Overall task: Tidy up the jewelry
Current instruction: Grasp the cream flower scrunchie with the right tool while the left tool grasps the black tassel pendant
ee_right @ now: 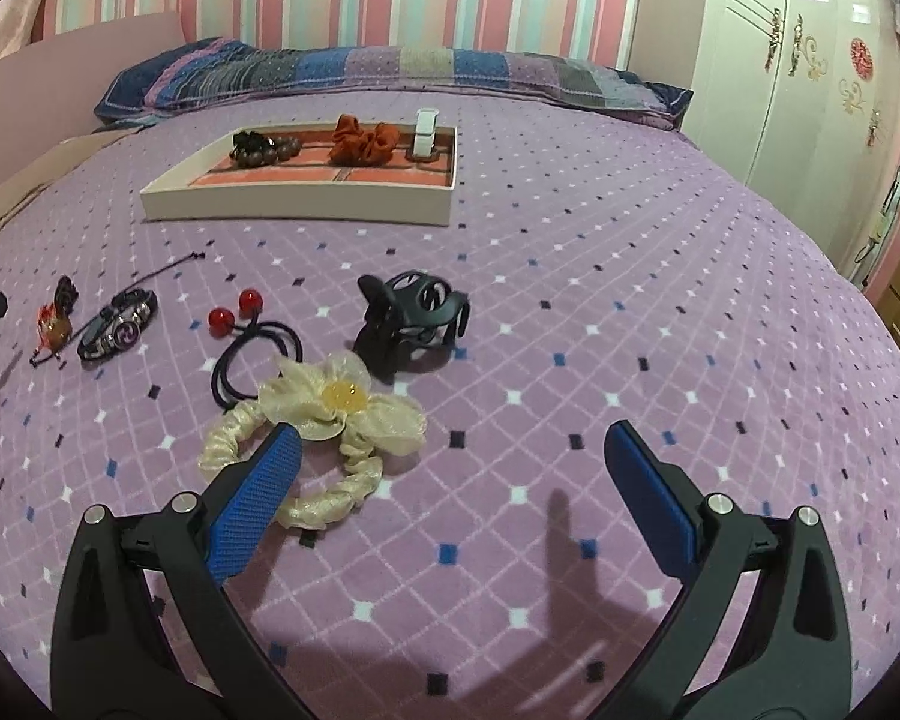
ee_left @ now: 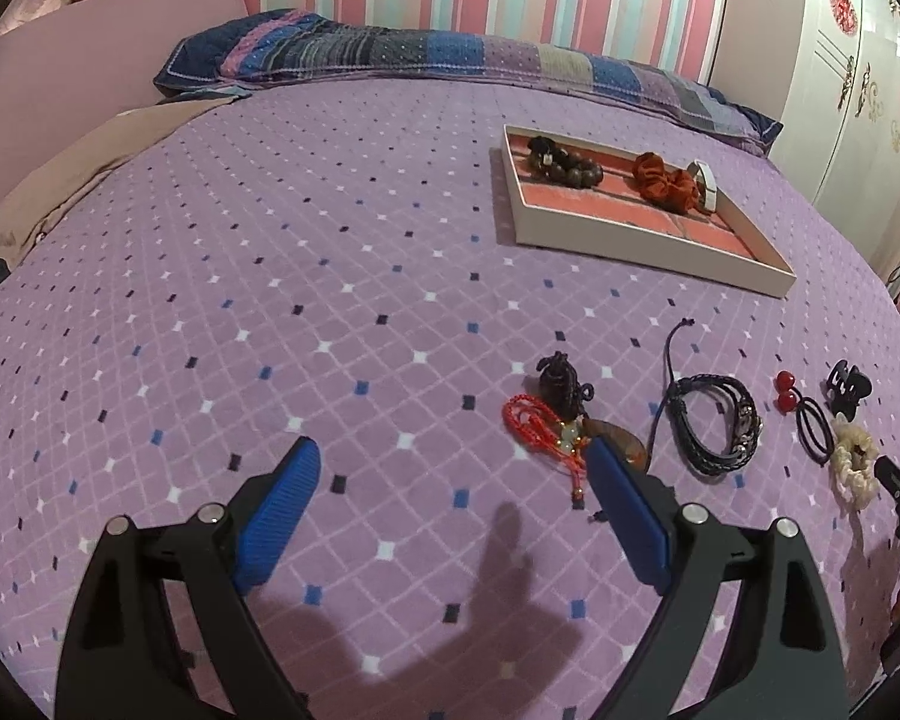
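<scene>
My left claw (ee_left: 453, 462) stands spread wide over the purple bedspread (ee_left: 270, 300), nothing between its blue pads. Just past its right pad lies the red cord charm (ee_left: 531, 420), touching a dark knotted pendant (ee_left: 561, 384); further right sits the braided leather bracelet (ee_left: 714, 426), then the black hair tie with red beads (ee_left: 807, 414), the cream scrunchie (ee_left: 852, 459) and the black claw clip (ee_left: 847, 387). Well ahead and to the right rests the tray (ee_left: 648, 243), holding a wooden bead bracelet (ee_left: 564, 162), a rust scrunchie (ee_left: 666, 180) and a white band (ee_left: 707, 183).

My right claw (ee_right: 453, 450) is spread wide too, empty. Its left pad overlaps the cream scrunchie (ee_right: 312, 420) in view; I cannot tell whether it touches. The claw clip (ee_right: 411, 318) sits just ahead, the tray (ee_right: 300, 204) well beyond.
</scene>
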`<act>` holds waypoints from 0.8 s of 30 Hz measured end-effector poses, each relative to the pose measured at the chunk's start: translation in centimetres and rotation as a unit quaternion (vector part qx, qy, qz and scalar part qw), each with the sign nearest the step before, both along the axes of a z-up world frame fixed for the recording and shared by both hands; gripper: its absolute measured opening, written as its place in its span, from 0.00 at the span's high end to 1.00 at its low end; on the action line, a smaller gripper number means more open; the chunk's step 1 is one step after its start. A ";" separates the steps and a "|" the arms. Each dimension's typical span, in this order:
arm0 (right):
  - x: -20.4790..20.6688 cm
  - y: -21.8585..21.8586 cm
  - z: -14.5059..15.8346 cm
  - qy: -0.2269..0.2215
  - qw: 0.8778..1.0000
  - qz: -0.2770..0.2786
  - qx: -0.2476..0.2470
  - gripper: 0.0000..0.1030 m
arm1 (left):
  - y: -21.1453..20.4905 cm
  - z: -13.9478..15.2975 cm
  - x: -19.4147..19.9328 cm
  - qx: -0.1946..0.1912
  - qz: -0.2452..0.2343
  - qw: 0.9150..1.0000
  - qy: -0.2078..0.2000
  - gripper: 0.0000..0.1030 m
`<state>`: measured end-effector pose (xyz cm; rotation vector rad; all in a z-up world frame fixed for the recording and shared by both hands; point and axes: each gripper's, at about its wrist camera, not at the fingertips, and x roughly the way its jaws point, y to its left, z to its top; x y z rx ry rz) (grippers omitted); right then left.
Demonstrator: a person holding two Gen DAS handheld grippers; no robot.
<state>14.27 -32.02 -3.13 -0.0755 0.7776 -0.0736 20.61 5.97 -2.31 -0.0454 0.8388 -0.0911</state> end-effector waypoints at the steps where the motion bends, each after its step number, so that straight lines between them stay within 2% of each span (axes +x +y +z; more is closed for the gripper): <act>1: 0.1 0.1 -0.2 0.003 1.000 0.001 -0.001 0.06 | -0.1 -0.1 0.2 0.000 0.000 1.000 0.001 0.14; 12: 1.8 0.6 -1.9 0.024 1.000 0.003 -0.003 0.16 | -1.7 -1.1 3.0 -0.002 -0.014 1.000 0.010 0.14; 15: 2.1 0.6 -2.0 0.026 1.000 0.007 0.005 0.24 | -2.7 -1.2 3.7 0.005 -0.020 1.000 0.009 0.14; 20: 2.7 1.1 -2.0 0.028 0.999 0.016 0.009 0.44 | -3.8 -1.3 4.7 0.006 -0.032 0.999 0.007 0.15; 24: 2.9 1.4 -2.1 0.028 0.999 0.017 0.007 0.49 | -4.4 -1.3 5.3 0.011 -0.037 0.999 -0.002 0.16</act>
